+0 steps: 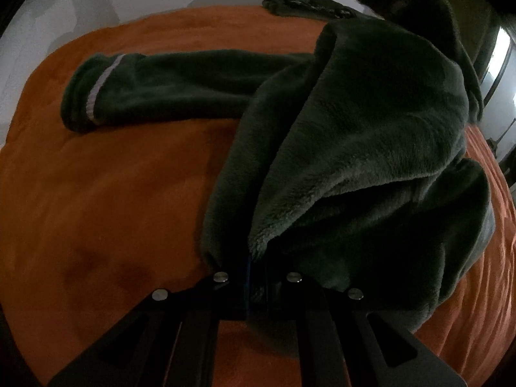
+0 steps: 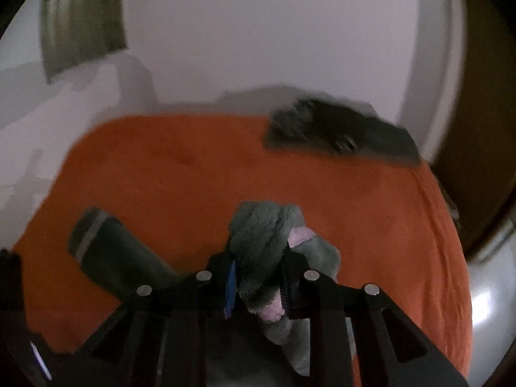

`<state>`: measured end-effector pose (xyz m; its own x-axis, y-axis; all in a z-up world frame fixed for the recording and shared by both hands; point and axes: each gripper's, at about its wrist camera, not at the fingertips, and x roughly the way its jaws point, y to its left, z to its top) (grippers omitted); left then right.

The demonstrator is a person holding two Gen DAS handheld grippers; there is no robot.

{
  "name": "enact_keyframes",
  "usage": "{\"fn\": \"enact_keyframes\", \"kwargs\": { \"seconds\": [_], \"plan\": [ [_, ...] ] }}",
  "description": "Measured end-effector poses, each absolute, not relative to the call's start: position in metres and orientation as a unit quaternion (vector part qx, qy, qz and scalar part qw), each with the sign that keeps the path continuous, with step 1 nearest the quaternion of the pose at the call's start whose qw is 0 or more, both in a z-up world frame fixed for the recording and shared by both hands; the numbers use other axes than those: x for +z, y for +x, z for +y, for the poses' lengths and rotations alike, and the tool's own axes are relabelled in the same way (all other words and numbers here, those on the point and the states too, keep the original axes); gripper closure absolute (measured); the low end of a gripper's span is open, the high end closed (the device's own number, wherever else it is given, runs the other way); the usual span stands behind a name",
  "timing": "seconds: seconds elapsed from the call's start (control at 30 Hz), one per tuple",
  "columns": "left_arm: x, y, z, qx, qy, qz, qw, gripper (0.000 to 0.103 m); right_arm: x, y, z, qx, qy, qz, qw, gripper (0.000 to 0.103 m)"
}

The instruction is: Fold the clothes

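Here, in the left wrist view, the left gripper [image 1: 258, 285] has its jaws clamped on a bunched edge of a dark green fleece garment [image 1: 354, 148], which rises in a draped hump above the orange bedspread [image 1: 113, 209]. One sleeve with a pale cuff stripe [image 1: 103, 87] lies stretched flat across the bed, probably left trailing so the body can be lifted and laid over. A second dark garment [image 1: 306, 4] sits at the far edge, seemingly folded, though it is small and dim.

In the right wrist view, the right gripper [image 2: 258, 285] is closed on a wad of the same fleece, its lighter inner pile and a pinkish trim showing. Both ends are held, likely to keep the edge taut.
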<state>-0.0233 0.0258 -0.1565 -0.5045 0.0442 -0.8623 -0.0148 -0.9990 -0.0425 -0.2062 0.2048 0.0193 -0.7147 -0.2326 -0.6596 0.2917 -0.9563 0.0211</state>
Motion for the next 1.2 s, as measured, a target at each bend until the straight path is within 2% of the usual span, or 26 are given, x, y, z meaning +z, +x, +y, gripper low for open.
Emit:
{"fn": "enact_keyframes", "kwargs": {
  "seconds": [0.13, 0.23, 0.3, 0.37, 0.43, 0.5, 0.57, 0.67, 0.73, 0.93, 1.03, 1.13, 1.2],
  "plan": [
    [-0.156, -0.025, 0.026, 0.866, -0.499, -0.028, 0.016, 0.097, 0.024, -0.226, 0.159, -0.909, 0.373, 0.068, 0.174, 0.066],
    [-0.155, -0.027, 0.023, 0.865, -0.501, -0.035, 0.018, 0.097, 0.023, -0.212, 0.152, -0.904, 0.372, 0.075, 0.195, 0.065],
    [-0.155, -0.027, 0.024, 0.865, -0.501, -0.03, 0.019, 0.096, 0.022, -0.194, 0.164, -0.907, 0.365, 0.072, 0.198, 0.053],
    [-0.154, -0.026, 0.027, 0.866, -0.5, -0.021, 0.018, 0.096, 0.013, -0.171, 0.192, -0.91, 0.369, 0.037, 0.183, 0.03],
    [-0.154, -0.027, 0.029, 0.865, -0.501, -0.013, 0.014, 0.094, -0.013, -0.147, 0.223, -0.898, 0.393, -0.034, 0.194, 0.023],
    [-0.154, -0.028, 0.029, 0.863, -0.504, -0.006, 0.011, 0.085, -0.042, -0.121, 0.242, -0.877, 0.432, -0.071, 0.198, 0.023],
    [-0.152, -0.025, 0.029, 0.862, -0.506, -0.016, 0.019, 0.065, -0.072, -0.092, 0.258, -0.863, 0.466, -0.083, 0.175, 0.023],
    [-0.148, -0.022, 0.025, 0.863, -0.504, -0.032, 0.026, 0.047, -0.11, -0.058, 0.277, -0.846, 0.501, -0.095, 0.153, 0.023],
    [-0.144, -0.016, 0.022, 0.863, -0.503, -0.035, 0.027, 0.045, -0.126, -0.038, 0.286, -0.853, 0.497, -0.084, 0.134, 0.023],
    [-0.142, 0.008, 0.024, 0.853, -0.516, -0.051, 0.065, 0.045, -0.176, 0.017, 0.303, -0.841, 0.517, -0.141, 0.078, 0.023],
    [-0.145, 0.017, 0.023, 0.85, -0.519, -0.048, 0.077, 0.044, -0.2, 0.037, 0.28, -0.815, 0.554, -0.128, 0.109, 0.023],
    [-0.15, 0.025, 0.022, 0.846, -0.524, -0.047, 0.084, 0.044, -0.206, 0.033, 0.258, -0.819, 0.546, -0.113, 0.137, 0.023],
    [-0.153, 0.029, 0.02, 0.842, -0.529, -0.052, 0.088, 0.044, -0.189, 0.011, 0.251, -0.831, 0.52, -0.12, 0.157, 0.024]
  ]
}}
